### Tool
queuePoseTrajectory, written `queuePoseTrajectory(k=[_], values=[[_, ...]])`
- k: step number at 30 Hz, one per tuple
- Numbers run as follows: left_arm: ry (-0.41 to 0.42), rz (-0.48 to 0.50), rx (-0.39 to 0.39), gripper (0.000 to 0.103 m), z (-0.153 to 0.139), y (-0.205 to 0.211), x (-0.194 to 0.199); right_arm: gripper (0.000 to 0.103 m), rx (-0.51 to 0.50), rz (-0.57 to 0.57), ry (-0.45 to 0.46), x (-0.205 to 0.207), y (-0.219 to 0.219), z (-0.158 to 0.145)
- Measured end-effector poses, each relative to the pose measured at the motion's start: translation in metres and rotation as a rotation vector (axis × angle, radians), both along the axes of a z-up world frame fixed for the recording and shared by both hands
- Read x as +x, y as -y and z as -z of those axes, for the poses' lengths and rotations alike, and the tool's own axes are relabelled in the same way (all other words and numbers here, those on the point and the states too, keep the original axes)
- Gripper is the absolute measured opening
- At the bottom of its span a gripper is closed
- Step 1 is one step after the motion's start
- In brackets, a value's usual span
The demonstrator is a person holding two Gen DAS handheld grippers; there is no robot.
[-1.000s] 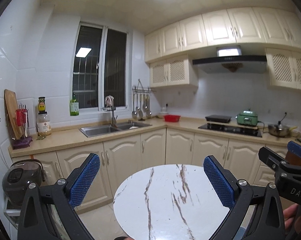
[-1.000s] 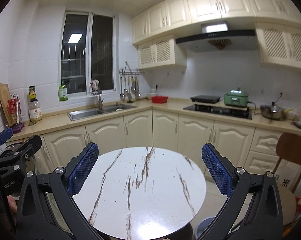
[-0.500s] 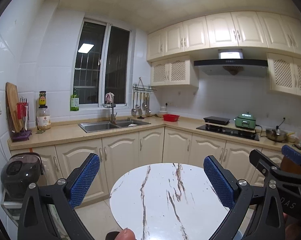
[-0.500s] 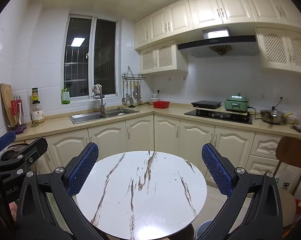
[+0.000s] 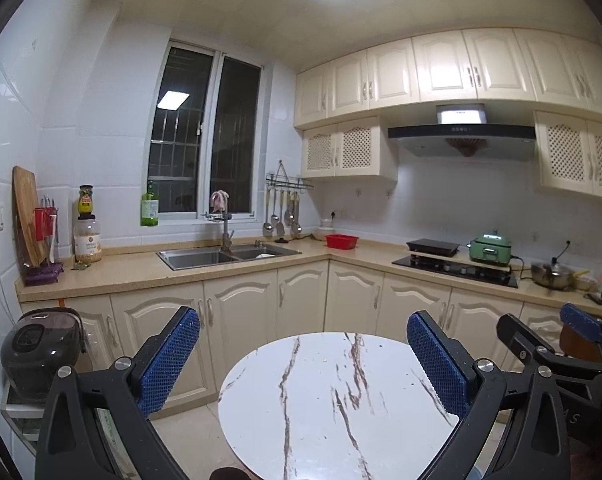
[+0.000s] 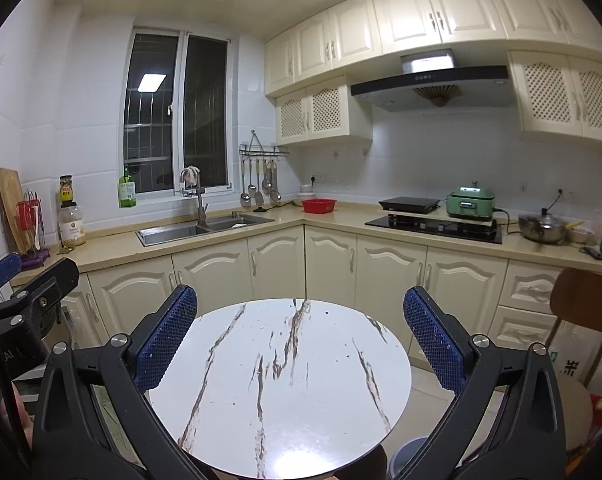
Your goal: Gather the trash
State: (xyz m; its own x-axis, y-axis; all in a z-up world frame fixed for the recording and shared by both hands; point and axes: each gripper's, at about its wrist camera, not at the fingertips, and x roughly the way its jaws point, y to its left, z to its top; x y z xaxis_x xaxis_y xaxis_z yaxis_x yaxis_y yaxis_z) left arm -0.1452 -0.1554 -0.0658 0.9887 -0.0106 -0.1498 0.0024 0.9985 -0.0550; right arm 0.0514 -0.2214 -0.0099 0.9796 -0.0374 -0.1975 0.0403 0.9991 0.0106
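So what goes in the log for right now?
left tongs: open, empty | right tongs: open, empty | above round table | no trash seen

partial "Rob", "AI" on left tool point(image 6: 5, 356)

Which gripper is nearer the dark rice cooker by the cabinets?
Left. The left gripper sits just right of the dark rice cooker; the right gripper is farther right.

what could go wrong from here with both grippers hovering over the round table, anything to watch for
1. The left gripper and right gripper are open, empty and side by side, so they might collide if swung inward.
2. The marble table shows only tiny specks, which wide fingers may fail to pinch.
3. The grey bin sits low under the table edge, half hidden, so a drop could miss.
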Motion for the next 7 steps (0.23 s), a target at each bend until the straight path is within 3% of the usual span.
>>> queuePoseTrajectory(k=[7], values=[[0.005,0.013,-0.036,0.102,0.0067,0.0024,-0.0086,0.103,0.001,-0.001,-0.006,0.0013,0.0014,0.0007]])
